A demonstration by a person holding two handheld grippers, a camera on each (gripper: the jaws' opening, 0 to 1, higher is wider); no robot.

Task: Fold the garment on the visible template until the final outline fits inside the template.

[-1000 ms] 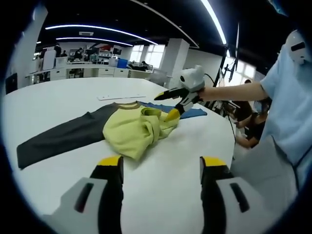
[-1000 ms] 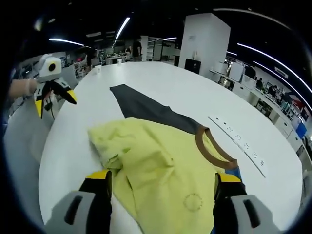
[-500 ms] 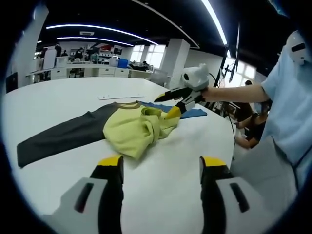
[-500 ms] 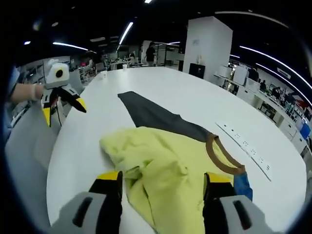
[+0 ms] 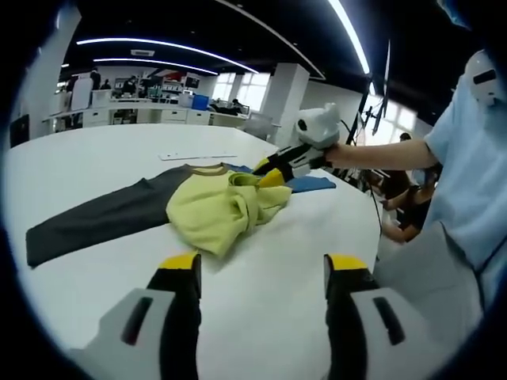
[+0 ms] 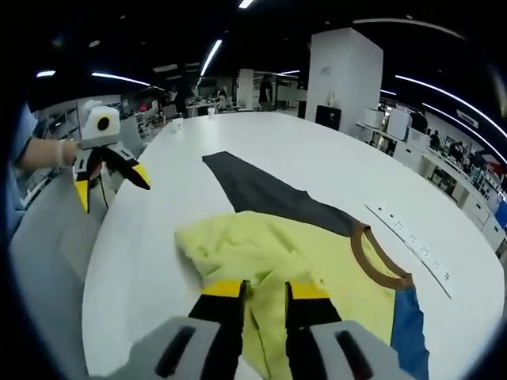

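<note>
- Since a second ago the right gripper [image 6: 264, 290] went from wide-spread jaws to nearly closed, and it's now pinching a raised fold of the yellow shirt [image 6: 317, 265] between its yellow tips. From the left gripper view you can see it [image 5: 268, 174] has dropped onto the bunched fabric instead of hovering above it.
- Left gripper [image 5: 263, 265] hasn't budged: jaws spread apart, nothing between them, hanging over bare table well short of the garment. In the right gripper view it [image 6: 111, 176] shows off past the table edge, splayed open.
- Shirt looks like soft knit, pale yellow-green, with a ribbed brown collar [image 6: 383, 259], one dark grey sleeve [image 6: 261, 190] stretched out flat and long, and a blue sleeve [image 6: 408, 336] on the other side. Body is crumpled into a lumpy heap near the middle of the table.
- Table [image 5: 95, 154] is a big, smooth white round one. A thin white power strip [image 6: 412, 247] lies just past the collar.
- Person's light blue sleeve [image 5: 467, 166] is on the right in the left gripper view.
</note>
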